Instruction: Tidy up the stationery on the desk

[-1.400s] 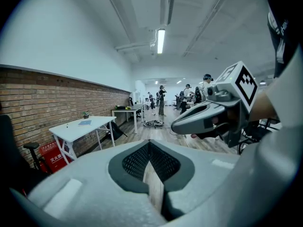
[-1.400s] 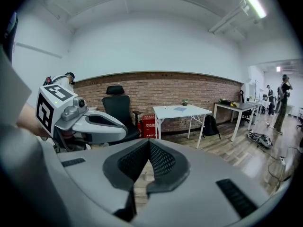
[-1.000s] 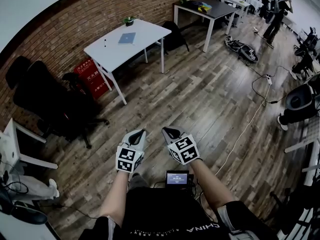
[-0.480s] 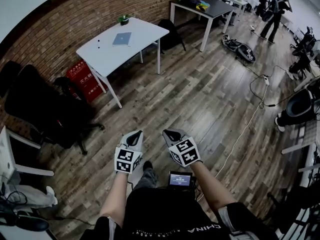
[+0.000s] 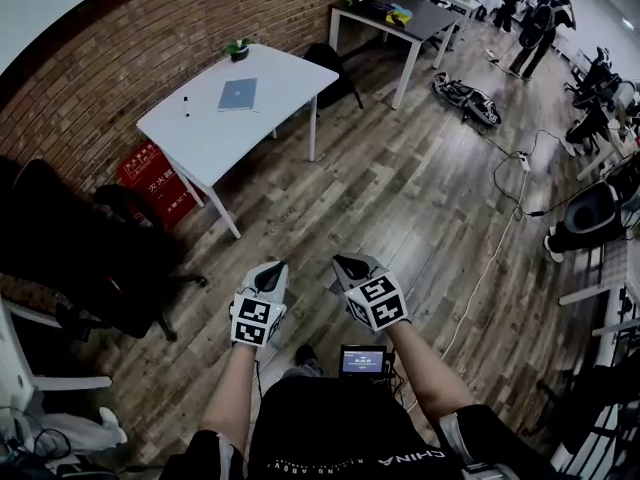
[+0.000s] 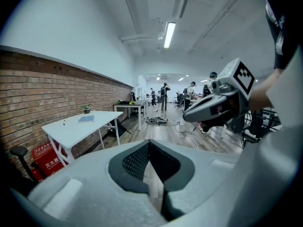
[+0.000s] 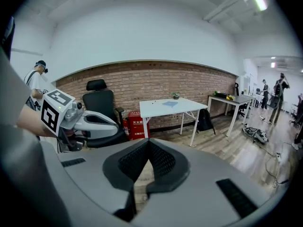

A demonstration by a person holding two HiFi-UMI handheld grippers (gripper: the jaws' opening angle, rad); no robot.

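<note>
A white desk [image 5: 205, 133] stands by the brick wall, some way ahead of me. On it lie a blue notebook [image 5: 238, 93], a small dark pen-like item [image 5: 186, 100] and a little potted plant [image 5: 238, 47]. The same desk [image 7: 168, 107] shows in the right gripper view and, further off, the desk [image 6: 80, 126] shows in the left gripper view. My left gripper [image 5: 274, 269] and right gripper [image 5: 346, 264] are held side by side in front of my body, over the wooden floor. Both are shut, with nothing between the jaws.
A black office chair [image 5: 95, 253] and a red box [image 5: 158, 181] stand left of the desk. A dark table [image 5: 400, 18] with yellow items is farther back. Bags [image 5: 462, 98] and cables [image 5: 500, 228] lie on the floor at right. People stand in the far background.
The white desk has come nearer and shifted left in the head view as I walk towards it. Both grippers stay shut and side by side.
</note>
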